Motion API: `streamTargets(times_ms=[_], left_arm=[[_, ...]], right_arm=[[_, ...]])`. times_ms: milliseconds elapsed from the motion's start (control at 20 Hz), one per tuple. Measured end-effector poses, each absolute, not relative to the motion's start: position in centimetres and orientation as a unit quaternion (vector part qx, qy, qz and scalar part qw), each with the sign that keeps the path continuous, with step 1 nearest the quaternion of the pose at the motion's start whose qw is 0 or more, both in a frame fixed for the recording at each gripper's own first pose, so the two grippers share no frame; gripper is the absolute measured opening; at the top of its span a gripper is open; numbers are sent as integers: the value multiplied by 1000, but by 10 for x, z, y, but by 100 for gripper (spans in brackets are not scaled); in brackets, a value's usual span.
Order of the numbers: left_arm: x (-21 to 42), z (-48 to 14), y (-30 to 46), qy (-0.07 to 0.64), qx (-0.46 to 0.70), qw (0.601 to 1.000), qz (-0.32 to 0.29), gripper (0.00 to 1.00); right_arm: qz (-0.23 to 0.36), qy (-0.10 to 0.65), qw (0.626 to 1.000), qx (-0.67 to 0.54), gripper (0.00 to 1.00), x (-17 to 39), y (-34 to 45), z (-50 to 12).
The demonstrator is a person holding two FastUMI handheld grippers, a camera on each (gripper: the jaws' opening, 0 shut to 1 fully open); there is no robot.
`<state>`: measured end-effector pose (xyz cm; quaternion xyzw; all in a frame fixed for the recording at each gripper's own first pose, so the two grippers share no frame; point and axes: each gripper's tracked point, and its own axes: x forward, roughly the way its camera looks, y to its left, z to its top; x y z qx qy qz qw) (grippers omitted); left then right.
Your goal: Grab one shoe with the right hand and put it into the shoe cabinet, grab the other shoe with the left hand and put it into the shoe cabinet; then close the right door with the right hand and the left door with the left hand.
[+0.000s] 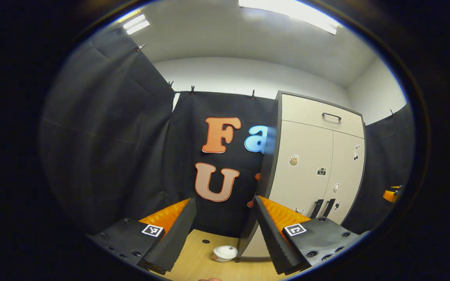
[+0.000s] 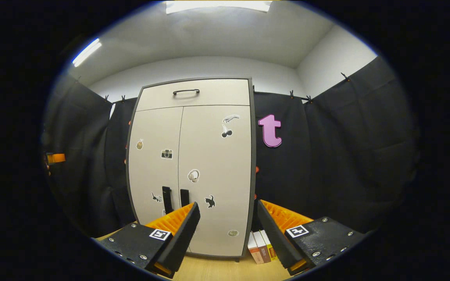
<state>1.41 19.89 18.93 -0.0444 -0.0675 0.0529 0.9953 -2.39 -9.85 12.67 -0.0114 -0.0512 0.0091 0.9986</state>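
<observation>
Both doors of the cabinet [image 2: 190, 164] look flush shut in the right gripper view, centre frame. The two dark handles [image 2: 174, 200] sit side by side at the seam, low on the doors. No shoes on the bit of floor [image 2: 217, 269] I can see, so I can't say where they are. My read: either the job is finished or it hasn't started. The frames alone don't settle it.

Left gripper [image 1: 225, 230]: jaws spread wide, nothing between them, bottom centre of the left gripper view. It points at the booth wall left of the cabinet [image 1: 318, 164], which stands right of centre there, seen at an angle. A small white round thing [image 1: 225, 253] lies on the floor just beside the cabinet's base corner; can't tell what it is.

Right gripper [image 2: 228, 230]: jaws also wide apart and empty, aimed at the lower part of the right door. Some books [image 2: 261, 246] stand at the cabinet's right foot.

If it's the start, the next move calls for finding a shoe first, so I'd tilt the right gripper down to sweep the floor. The doors would also have to be opened before anything goes in. If it's the end, nothing's left but to back off.
</observation>
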Motion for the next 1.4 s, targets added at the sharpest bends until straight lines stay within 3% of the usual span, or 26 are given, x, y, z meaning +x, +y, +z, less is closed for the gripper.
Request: streamTargets(times_ms=[750,1400], left_arm=[[2,198,206,-82,-40,993,71,96],[9,198,193,-82,-38,995,47,99]], right_arm=[[32,-48,998,-13,92,-20,-86,124],[14,-49,999,-2,92,-29,-98,121]])
